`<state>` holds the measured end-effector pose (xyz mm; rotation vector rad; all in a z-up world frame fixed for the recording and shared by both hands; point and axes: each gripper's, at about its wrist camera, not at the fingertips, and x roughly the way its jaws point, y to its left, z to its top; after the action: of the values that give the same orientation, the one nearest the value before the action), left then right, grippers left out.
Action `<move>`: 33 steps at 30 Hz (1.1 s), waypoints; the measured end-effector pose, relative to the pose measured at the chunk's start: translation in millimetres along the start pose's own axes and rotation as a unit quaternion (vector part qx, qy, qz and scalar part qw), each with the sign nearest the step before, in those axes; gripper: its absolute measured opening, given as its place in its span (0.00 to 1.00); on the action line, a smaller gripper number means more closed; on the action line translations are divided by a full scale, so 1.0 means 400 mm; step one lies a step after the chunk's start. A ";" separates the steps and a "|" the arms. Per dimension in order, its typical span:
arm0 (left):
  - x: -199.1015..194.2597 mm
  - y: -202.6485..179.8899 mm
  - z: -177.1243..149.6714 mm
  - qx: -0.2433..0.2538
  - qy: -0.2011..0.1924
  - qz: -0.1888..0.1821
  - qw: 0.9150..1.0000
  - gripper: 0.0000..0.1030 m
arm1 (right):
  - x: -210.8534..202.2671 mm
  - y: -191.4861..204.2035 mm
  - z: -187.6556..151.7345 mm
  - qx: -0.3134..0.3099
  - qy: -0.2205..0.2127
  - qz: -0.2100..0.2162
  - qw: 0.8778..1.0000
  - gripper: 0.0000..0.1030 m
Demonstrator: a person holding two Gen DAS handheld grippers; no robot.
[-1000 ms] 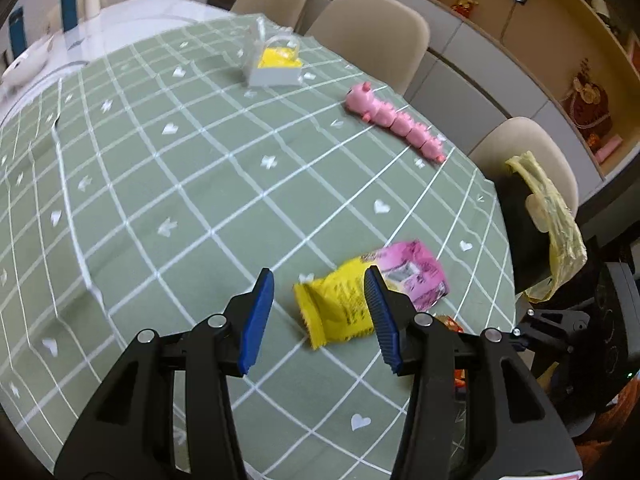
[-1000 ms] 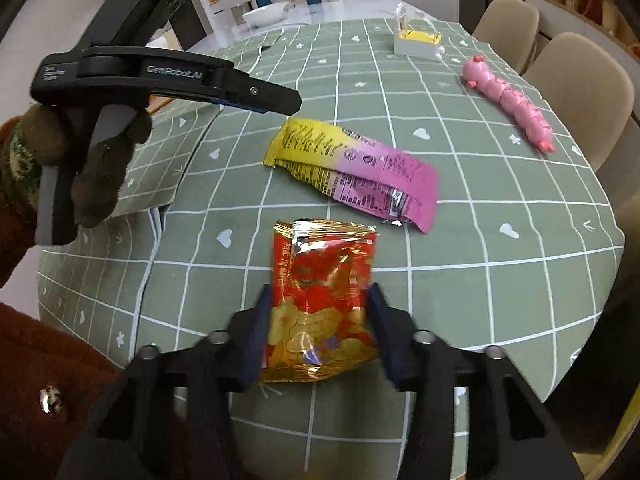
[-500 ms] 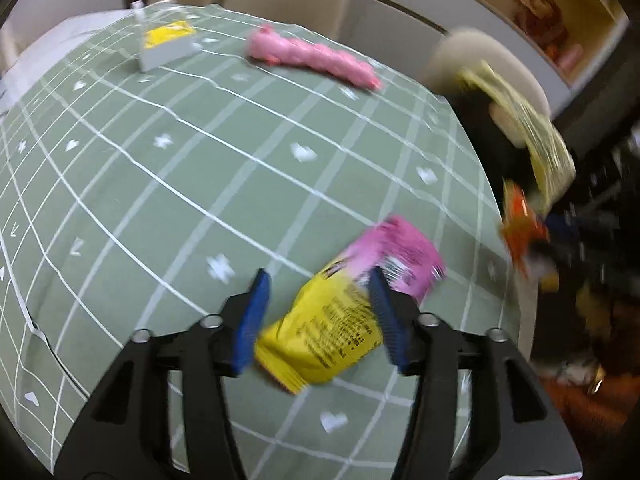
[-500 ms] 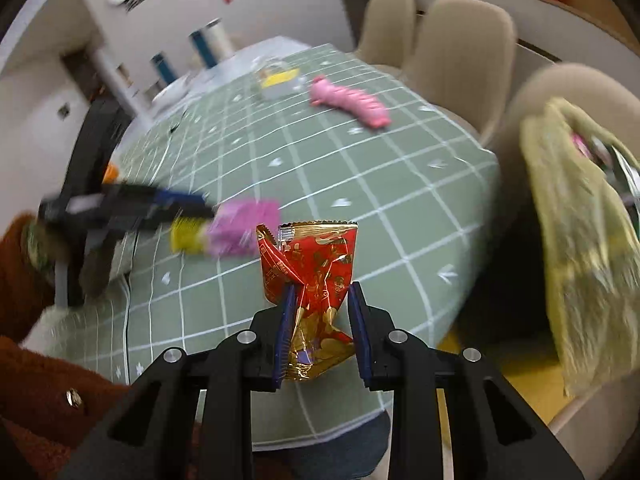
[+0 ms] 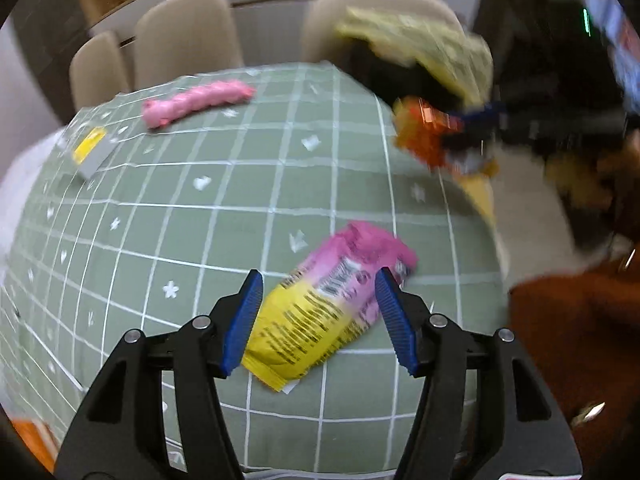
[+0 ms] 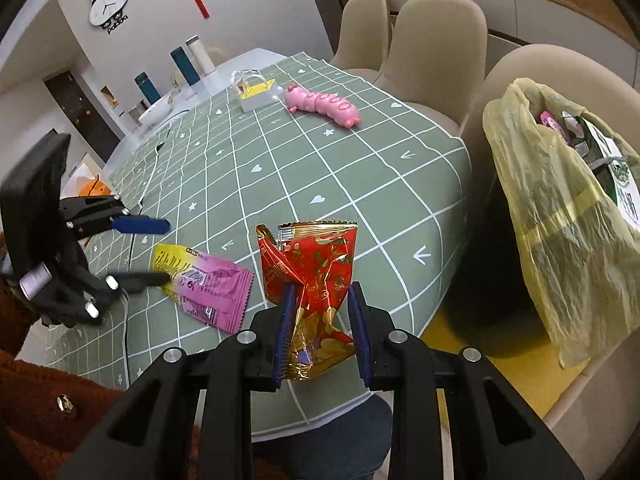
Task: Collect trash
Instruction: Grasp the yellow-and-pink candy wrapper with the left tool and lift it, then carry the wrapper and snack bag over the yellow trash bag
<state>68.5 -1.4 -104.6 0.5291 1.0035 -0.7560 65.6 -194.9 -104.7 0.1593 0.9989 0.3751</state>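
You're clenching the red wrapper [image 6: 316,276] in the R gripper [image 6: 320,332] for the bin bag [image 6: 560,216]; L gripper [image 5: 318,320], released, is straddling the pink-yellow wrapper [image 5: 324,304] w/o gripping yet.

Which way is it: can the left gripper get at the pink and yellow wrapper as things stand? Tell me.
Probably yes. The left gripper stands open astride the pink and yellow wrapper, which lies flat on the green tablecloth with nothing over it. The right gripper, holding the red snack bag, is off to the side.

"panda" under the panda wall clock [image 6: 109,3], print on the snack wrappers too small to read
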 end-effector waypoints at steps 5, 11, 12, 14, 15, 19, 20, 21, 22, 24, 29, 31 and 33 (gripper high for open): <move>0.064 0.007 -0.016 -0.002 0.052 0.042 0.998 0.49 | -0.028 -0.002 -0.012 0.005 -0.013 -0.004 1.000 0.26; -0.009 0.094 0.012 -0.145 0.003 0.015 0.989 0.15 | -0.058 -0.004 -0.012 0.010 -0.033 -0.007 0.999 0.26; -0.019 0.097 0.018 -0.152 -0.004 0.019 0.988 0.14 | -0.063 0.000 -0.007 0.007 -0.038 -0.007 0.999 0.26; -0.043 0.105 0.035 -0.169 -0.021 0.028 0.985 0.13 | -0.078 0.007 0.004 -0.004 -0.047 -0.008 0.999 0.26; -0.053 0.104 0.043 -0.173 -0.026 0.031 0.984 0.12 | -0.086 0.009 0.013 -0.010 -0.052 -0.011 0.999 0.26; -0.081 0.106 0.088 -0.181 -0.049 0.050 0.981 0.11 | -0.128 0.013 0.057 -0.030 -0.076 -0.018 0.996 0.26; -0.091 0.110 0.101 -0.185 -0.057 0.051 0.980 0.11 | -0.144 0.012 0.069 -0.037 -0.084 -0.021 0.996 0.26; -0.106 0.112 0.119 -0.190 -0.067 0.054 0.978 0.11 | -0.158 0.012 0.080 -0.044 -0.091 -0.025 0.995 0.26; -0.126 0.115 0.144 -0.195 -0.081 0.057 0.976 0.11 | -0.177 0.010 0.095 -0.052 -0.100 -0.031 0.993 0.26; -0.168 0.115 0.193 -0.198 -0.111 0.055 0.972 0.11 | -0.209 0.004 0.120 -0.062 -0.115 -0.041 0.991 0.26; -0.240 0.103 0.354 -0.185 -0.192 0.041 0.963 0.11 | -0.291 -0.047 0.180 -0.065 -0.148 -0.077 0.984 0.26; -0.245 0.096 0.412 -0.182 -0.210 0.021 0.960 0.11 | -0.322 -0.090 0.195 -0.058 -0.155 -0.100 0.981 0.26; -0.234 0.079 0.477 -0.178 -0.221 -0.007 0.959 0.11 | -0.342 -0.137 0.200 -0.044 -0.157 -0.122 0.979 0.26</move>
<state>167.0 -86.1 66.3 0.0338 0.7007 -0.6475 79.9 -294.4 29.9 0.0133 0.6784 0.1609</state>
